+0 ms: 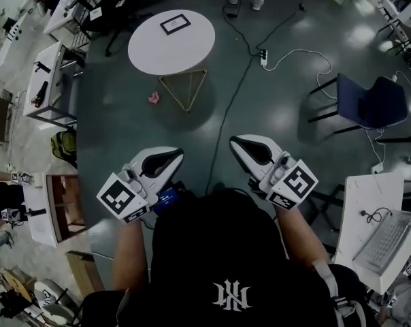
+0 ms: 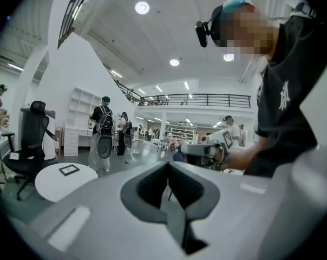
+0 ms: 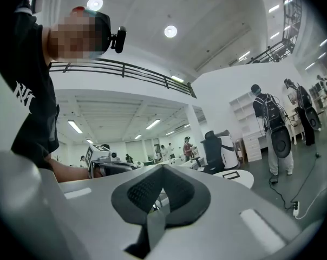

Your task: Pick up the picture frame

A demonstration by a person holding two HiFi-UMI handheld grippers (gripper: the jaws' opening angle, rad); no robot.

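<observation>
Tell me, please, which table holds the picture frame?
The round table ahead: the picture frame lies near its far edge. The other tables are rectangular.

A round white table (image 1: 148,53) is standing on the dark floor (image 1: 280,114), with a dark picture frame (image 1: 175,24) lying flat toward its far edge. A small pink object (image 1: 154,99) is lying on the floor beside the table's legs, and a black cable (image 1: 224,118) is trailing across to a white power strip (image 1: 263,58).

readable words or numbers: none | black shirt (image 1: 192,264): white monogram (image 1: 231,296) of crossed letters on its back, which letters I cannot tell | cube (image 1: 124,197) on left tool (image 1: 177,154) and cube (image 1: 291,184) on right tool (image 1: 235,140): square black-white codes only, no letters
</observation>
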